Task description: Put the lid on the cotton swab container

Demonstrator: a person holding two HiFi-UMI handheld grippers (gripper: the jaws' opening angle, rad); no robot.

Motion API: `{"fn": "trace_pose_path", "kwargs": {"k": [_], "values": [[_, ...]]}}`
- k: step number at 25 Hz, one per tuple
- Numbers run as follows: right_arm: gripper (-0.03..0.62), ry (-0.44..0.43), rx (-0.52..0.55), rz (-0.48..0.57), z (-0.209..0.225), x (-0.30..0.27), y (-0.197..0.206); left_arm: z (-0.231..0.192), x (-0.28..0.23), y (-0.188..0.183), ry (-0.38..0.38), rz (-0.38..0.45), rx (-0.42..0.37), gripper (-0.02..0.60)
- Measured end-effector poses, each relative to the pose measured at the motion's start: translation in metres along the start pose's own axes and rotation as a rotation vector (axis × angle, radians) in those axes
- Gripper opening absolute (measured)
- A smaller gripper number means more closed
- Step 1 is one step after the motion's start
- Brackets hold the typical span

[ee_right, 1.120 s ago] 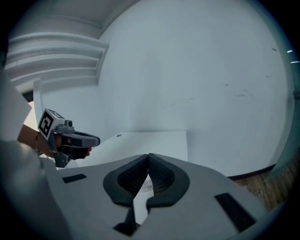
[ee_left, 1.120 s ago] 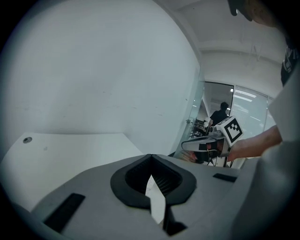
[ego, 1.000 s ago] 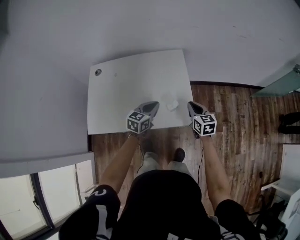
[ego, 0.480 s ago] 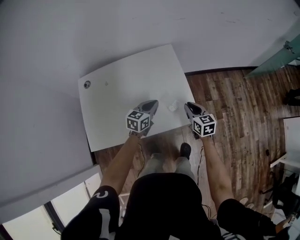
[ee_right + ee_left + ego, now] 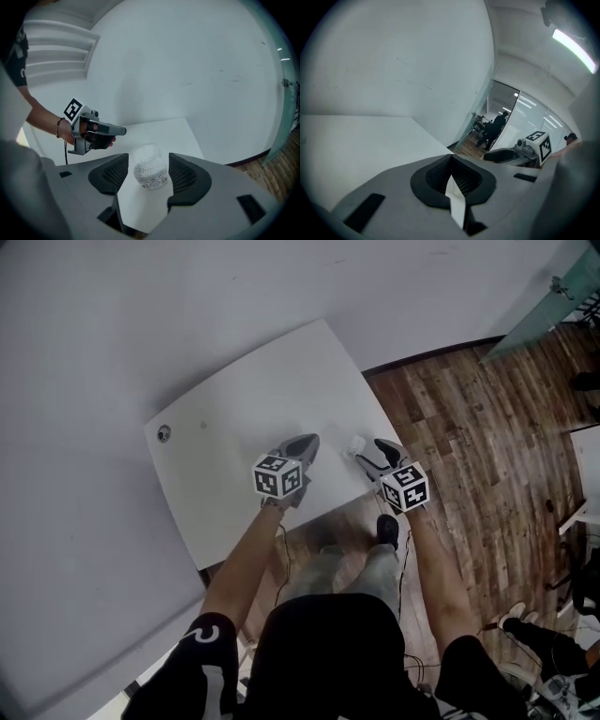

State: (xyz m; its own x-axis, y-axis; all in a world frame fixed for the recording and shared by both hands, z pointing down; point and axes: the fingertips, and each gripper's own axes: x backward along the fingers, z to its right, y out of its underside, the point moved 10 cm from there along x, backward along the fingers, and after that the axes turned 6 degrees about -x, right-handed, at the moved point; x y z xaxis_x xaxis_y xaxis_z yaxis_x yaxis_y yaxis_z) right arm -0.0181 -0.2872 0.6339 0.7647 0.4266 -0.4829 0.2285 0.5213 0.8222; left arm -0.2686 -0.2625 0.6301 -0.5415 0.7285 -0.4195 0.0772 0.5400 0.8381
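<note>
One cotton swab container [image 5: 150, 168] stands between just-opened jaws of the right claw [image 5: 149, 163].

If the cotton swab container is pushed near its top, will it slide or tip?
The cotton swab container looks like clear plastic packed with swabs, so probably light and easily shoved. It stands upright, taller than wide, so a high push may tip it. Its round wall suggests rolling afterwards.

table [image 5: 246, 418], middle and far side: bare, free passage
far left corner: small round fitting [image 5: 164, 433], low
near right corner: cotton swab container [image 5: 150, 169] upright, blocks
right of table: open wood floor [image 5: 469, 427]
</note>
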Motion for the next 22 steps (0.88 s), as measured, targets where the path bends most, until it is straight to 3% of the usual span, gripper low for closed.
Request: {"fn": "trace_pose_path", "kwargs": {"k": [3,12,22], "values": [[0.324,-0.001,0.006,-0.005,0.000,-0.009,0.011,-0.007,-0.010,0.004,0.029,-0.010,0.004,0.025],[0.368,0.005,0.046,-0.038,0.005,-0.033,0.044,-0.022,-0.036,0.022,0.096,-0.023,0.027,0.025],[0.373,0.003,0.077,-0.040,0.005,-0.056,0.060,-0.038,-0.052,0.032,0.140,-0.023,0.046,0.025]]}}
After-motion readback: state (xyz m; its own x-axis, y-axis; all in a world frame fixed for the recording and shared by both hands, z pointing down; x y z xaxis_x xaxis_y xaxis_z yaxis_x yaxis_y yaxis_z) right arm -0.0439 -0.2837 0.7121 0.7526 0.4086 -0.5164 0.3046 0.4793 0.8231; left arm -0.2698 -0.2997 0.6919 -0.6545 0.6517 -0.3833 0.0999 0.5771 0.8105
